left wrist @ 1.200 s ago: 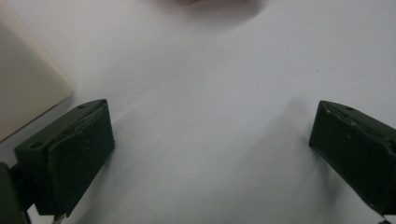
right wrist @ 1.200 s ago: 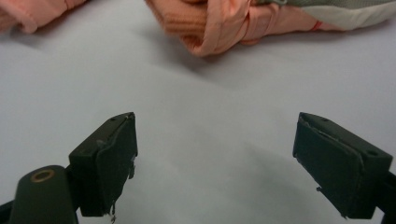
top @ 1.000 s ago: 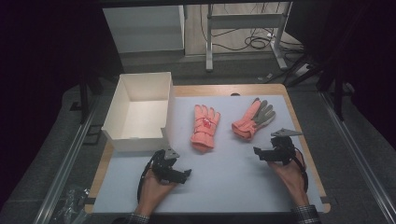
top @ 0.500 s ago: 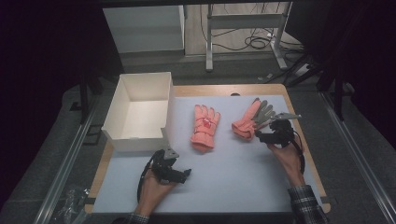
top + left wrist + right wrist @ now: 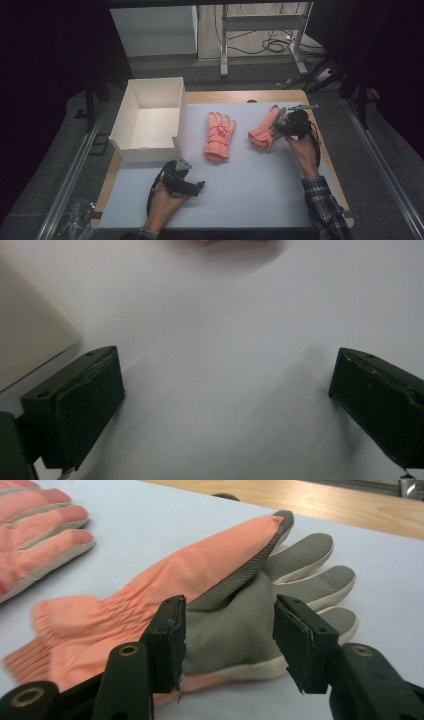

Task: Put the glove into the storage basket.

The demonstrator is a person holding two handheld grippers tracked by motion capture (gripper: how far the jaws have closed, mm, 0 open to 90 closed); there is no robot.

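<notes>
The right tongs [image 5: 227, 640] had moved up to the palm-up glove [image 5: 240, 610], open around it; the left tongs [image 5: 220, 405] rested open.

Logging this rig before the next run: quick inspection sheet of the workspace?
Surface: pale mat over a wooden tabletop, flat.
Job's things: right glove grey palm up; left glove flat; white box open.
Clutter: nothing seen on the mat.
Grippers: right claw open, jaws astride the right glove's palm; left claw open above bare mat.
Cables: black cable loops from left claw; more on the floor.
Surroundings: metal frame legs, dark room.
</notes>
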